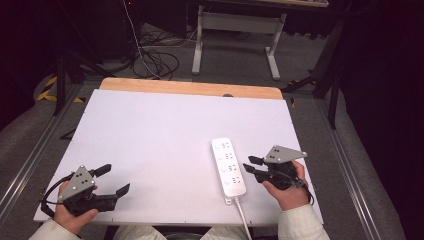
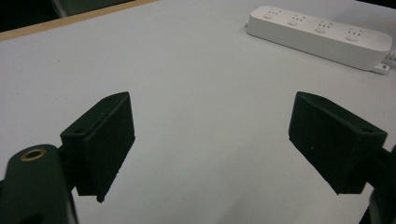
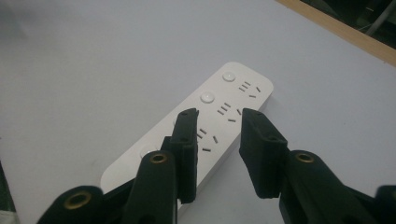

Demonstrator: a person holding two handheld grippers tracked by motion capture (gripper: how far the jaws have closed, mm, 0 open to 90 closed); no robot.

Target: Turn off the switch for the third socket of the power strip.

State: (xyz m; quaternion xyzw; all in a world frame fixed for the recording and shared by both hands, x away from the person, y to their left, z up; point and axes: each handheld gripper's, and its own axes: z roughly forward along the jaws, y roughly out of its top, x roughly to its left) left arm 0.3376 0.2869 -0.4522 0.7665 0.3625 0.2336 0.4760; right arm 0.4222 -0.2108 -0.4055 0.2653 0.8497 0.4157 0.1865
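Note:
A white power strip with several sockets and round buttons lies on the white board, right of middle, its cord running off the near edge. My right gripper is just right of the strip, pointing left at it. In the right gripper view its jaws hover over the strip with a narrow gap and nothing between them. My left gripper rests at the near left corner, wide open and holding nothing. In the left gripper view the strip lies far off.
The board's far side ends in a wooden table edge. Beyond it are grey floor, loose cables and the white legs of a desk frame. Metal rails run along both sides of the table.

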